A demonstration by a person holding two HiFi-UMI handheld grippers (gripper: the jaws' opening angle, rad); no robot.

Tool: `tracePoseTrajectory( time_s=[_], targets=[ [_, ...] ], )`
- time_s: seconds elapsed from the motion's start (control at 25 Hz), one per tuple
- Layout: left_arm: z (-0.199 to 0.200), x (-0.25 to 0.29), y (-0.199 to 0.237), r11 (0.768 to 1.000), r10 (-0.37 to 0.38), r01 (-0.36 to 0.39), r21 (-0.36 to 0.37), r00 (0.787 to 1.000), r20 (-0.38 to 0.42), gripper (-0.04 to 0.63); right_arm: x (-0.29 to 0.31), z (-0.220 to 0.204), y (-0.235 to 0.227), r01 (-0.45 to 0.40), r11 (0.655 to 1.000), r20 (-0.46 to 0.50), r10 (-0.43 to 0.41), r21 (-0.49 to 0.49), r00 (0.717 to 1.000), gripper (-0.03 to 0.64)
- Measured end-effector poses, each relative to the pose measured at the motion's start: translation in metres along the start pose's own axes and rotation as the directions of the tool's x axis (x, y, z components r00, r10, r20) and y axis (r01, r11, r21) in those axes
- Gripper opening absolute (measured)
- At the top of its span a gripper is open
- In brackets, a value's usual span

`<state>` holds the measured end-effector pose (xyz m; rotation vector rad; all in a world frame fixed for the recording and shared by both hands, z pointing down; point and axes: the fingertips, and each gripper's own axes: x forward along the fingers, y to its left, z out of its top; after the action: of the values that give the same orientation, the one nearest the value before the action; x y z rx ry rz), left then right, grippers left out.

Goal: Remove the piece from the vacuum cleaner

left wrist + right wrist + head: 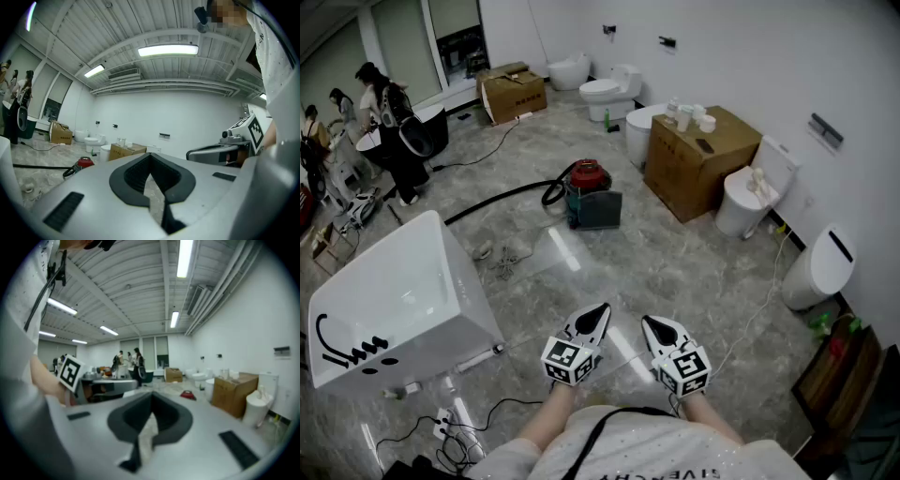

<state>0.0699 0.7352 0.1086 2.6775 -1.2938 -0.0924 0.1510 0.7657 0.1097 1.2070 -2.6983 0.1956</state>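
Plainly, the red-lidded dark canister vacuum cleaner [589, 192] stood well ahead on the floor, untouched, so walking up and facing it squarely seemed the wise first move. Left tongs [598, 311] and right tongs [652, 326] were both shut tight, holding nothing. Grey marbled floor [675, 272] surrounded the vacuum cleaner, with a white bathtub [464, 300] to its left and a brown cardboard box [694, 178] to its right.

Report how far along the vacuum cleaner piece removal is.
Done: nothing. The vacuum cleaner stands untouched across the floor, with its black hose attached.
In hand: nothing. The left gripper and right gripper are shut and empty, near the person's body.
Left: approach, grip the piece, pull it off.
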Motion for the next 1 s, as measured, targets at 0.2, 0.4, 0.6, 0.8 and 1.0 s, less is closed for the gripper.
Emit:
tracePoseTrajectory(
  time_s=[0.2,0.4,0.6,0.8,1.0],
  targets=[
    [-0.006,-0.015,-0.01,1.0,0.014,-0.014,0.003,1.0,-0.006,0.023,-0.013,-0.004,0.006,0.0,1.0,0.031,-0.001,0.012,1.0,0.014],
    [-0.016,-0.019,-0.012,0.999,0.037,-0.036,0.014,0.999,-0.019,0.023,-0.017,-0.015,0.006,-0.004,0.999,0.036,0.002,0.047,0.999,0.014],
    [-0.029,-0.008,0.004,0.998,0.057,-0.058,-0.016,0.997,-0.046,0.022,-0.007,-0.027,-0.007,0.002,0.998,0.011,-0.002,0.057,1.0,0.014],
    [-0.027,0.032,0.034,0.999,0.041,-0.042,-0.014,0.998,-0.038,0.022,0.027,-0.025,-0.045,0.017,0.996,0.002,-0.017,0.084,1.0,0.014],
    [-0.018,0.074,0.084,0.999,0.043,-0.044,-0.027,0.999,-0.019,0.021,0.082,-0.012,-0.081,0.016,0.997,-0.014,-0.016,0.069,1.0,0.014]
  ],
)
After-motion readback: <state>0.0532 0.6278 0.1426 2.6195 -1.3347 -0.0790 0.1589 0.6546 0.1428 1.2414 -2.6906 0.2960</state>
